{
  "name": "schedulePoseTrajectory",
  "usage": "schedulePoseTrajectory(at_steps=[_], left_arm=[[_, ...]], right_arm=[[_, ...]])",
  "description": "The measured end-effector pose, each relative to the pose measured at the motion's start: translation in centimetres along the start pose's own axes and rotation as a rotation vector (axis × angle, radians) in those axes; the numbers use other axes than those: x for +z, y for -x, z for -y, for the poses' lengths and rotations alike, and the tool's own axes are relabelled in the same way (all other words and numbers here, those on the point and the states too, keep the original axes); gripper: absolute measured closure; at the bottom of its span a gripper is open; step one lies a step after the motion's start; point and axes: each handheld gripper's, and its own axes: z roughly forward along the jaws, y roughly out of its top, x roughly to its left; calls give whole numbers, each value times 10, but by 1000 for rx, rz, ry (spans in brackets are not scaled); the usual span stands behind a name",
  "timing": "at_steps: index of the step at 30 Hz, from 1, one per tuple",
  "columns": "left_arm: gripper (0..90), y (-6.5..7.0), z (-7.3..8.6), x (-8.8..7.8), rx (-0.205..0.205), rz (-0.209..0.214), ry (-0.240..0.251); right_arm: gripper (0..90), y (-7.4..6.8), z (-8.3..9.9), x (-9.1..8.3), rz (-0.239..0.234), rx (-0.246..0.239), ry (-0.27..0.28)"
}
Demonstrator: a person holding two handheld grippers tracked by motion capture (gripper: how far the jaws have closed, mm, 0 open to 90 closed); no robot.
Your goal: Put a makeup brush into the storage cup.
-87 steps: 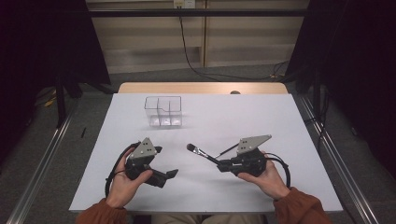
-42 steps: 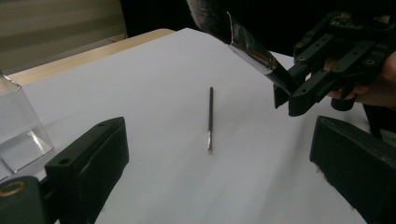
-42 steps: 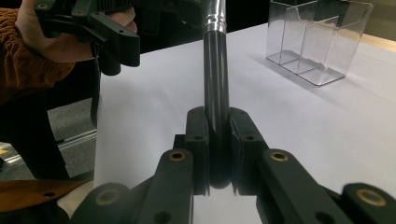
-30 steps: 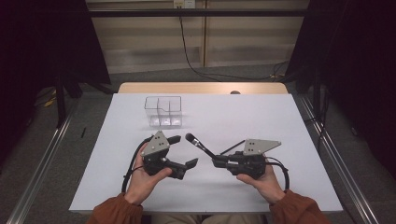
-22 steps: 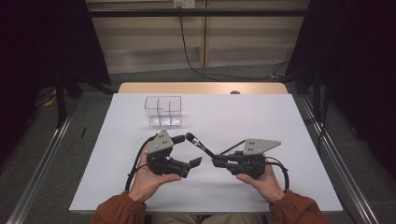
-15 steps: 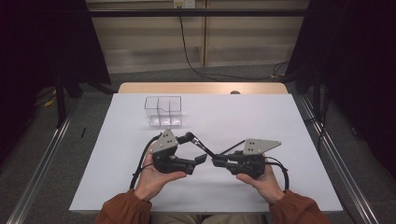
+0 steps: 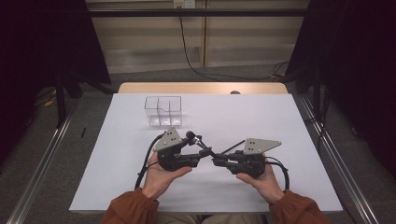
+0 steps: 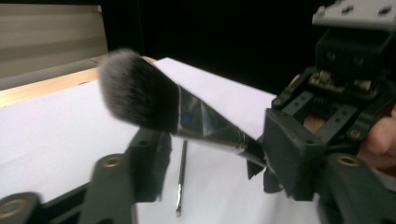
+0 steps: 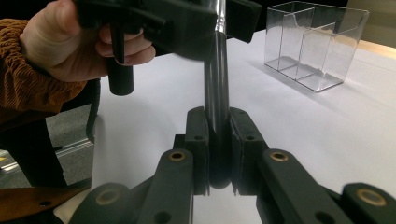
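While both hands sit low in the middle of the high view, the right gripper (image 7: 217, 162) has its jaws clamped tight on the dark handle of a makeup brush with a fluffy grey-tipped black head and a shiny metal ferrule (image 7: 201, 144). You can see that grip really clearly in the right gripper view, bottom centre, where the handle (image 9: 217, 100) stands straight up between the two black pads. The left gripper (image 7: 203, 153) is right up against the brush's head end, just left of centre, and its jaws have just been closing with the brush between them. From the left gripper view the bristles (image 8: 135, 95) float above the lower-left jaw, so it looks about half shut, pads not pressing yet. A clear plastic organiser box with compartments (image 7: 163, 110) sits toward the upper left on the white table cover (image 7: 261, 116), well apart from the brush.
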Motion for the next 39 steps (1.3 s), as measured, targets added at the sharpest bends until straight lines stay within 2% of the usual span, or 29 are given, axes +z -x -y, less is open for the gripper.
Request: schedulePoseTrajectory(at_steps=[4, 6, 14, 25, 30, 39], left_arm=[[555, 0, -1, -2, -16, 9, 6], [586, 0, -1, -2, -42, 26, 13], [677, 0, -3, -3, -67, 63, 27], [735, 1, -6, -2, -78, 98, 22], [761, 3, -9, 1, -86, 117, 23], [795, 7, -14, 6, -75, 142, 19]], right_arm=[[796, 0, 1, 1, 0, 4, -1], [796, 0, 1, 1, 0, 3, -1], [796, -1, 1, 3, -10, -5, -8], [793, -2, 2, 5, -12, -11, -14], [787, -1, 2, 5, -11, 5, -11], [780, 0, 3, 5, -5, 5, -13]])
